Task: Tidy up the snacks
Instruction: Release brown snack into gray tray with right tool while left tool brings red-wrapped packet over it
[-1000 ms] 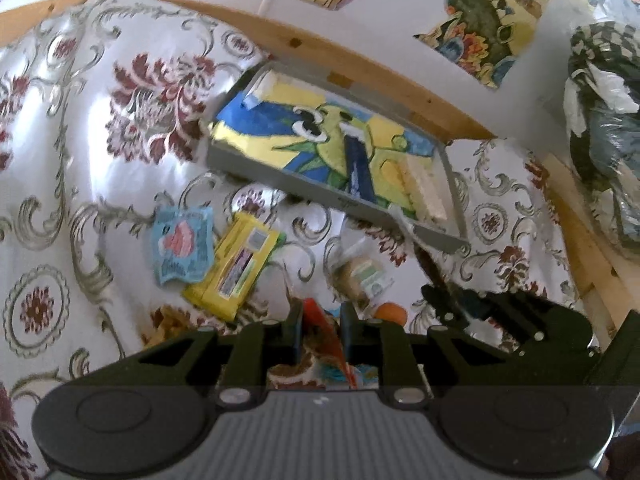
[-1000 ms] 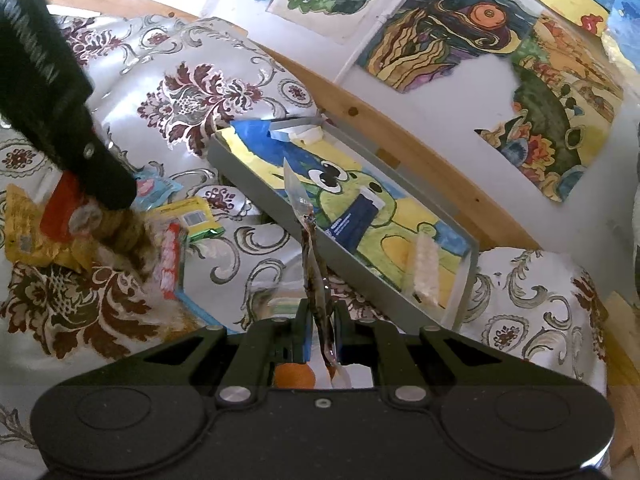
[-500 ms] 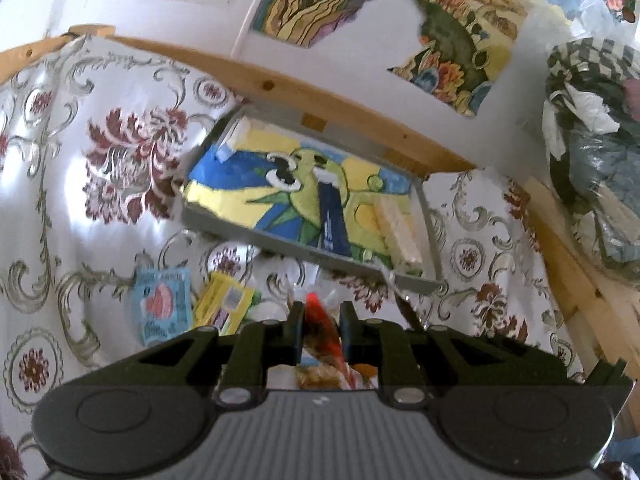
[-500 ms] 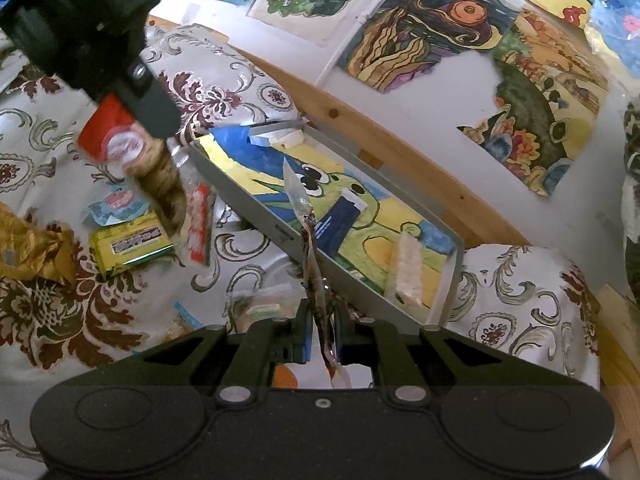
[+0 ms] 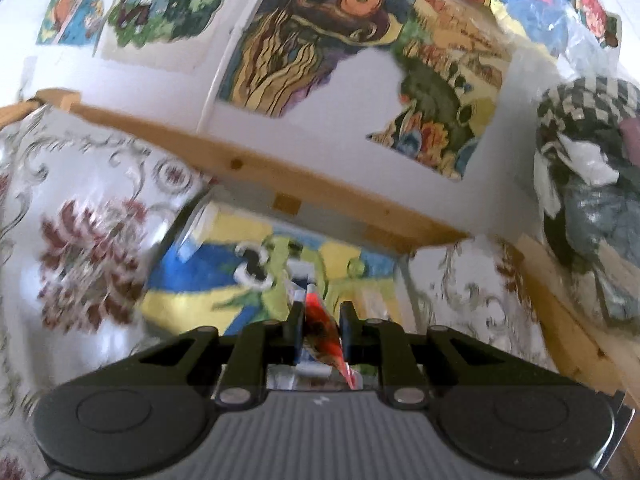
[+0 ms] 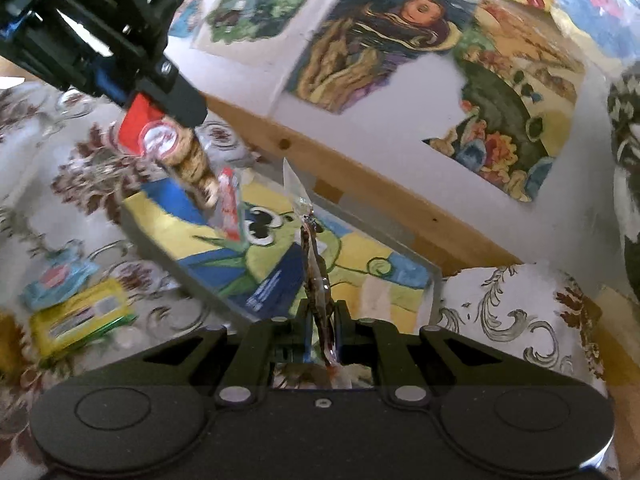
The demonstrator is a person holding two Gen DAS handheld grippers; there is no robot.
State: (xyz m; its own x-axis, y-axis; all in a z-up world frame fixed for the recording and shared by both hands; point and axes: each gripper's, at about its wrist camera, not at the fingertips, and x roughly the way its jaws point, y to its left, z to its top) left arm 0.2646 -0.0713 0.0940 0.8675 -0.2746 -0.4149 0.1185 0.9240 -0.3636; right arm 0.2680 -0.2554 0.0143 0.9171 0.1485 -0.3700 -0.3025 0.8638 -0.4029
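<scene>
We're lifting the left gripper (image 5: 319, 330), fingers clenched on red snack pack (image 5: 322, 332), off the counter & over the tray (image 6: 434, 280); right gripper (image 6: 323, 330) gripping clear wrapper (image 6: 316, 280) nearby, drop-off coming.

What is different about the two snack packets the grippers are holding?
The red packet in the left gripper is red with brown snacks showing, and hangs high over the tray's left end. The clear packet in the right gripper is thin, see-through with dark contents, and stands edge-on pointing at the tray. Both are pinched tight and lifted off the tablecloth.
</scene>
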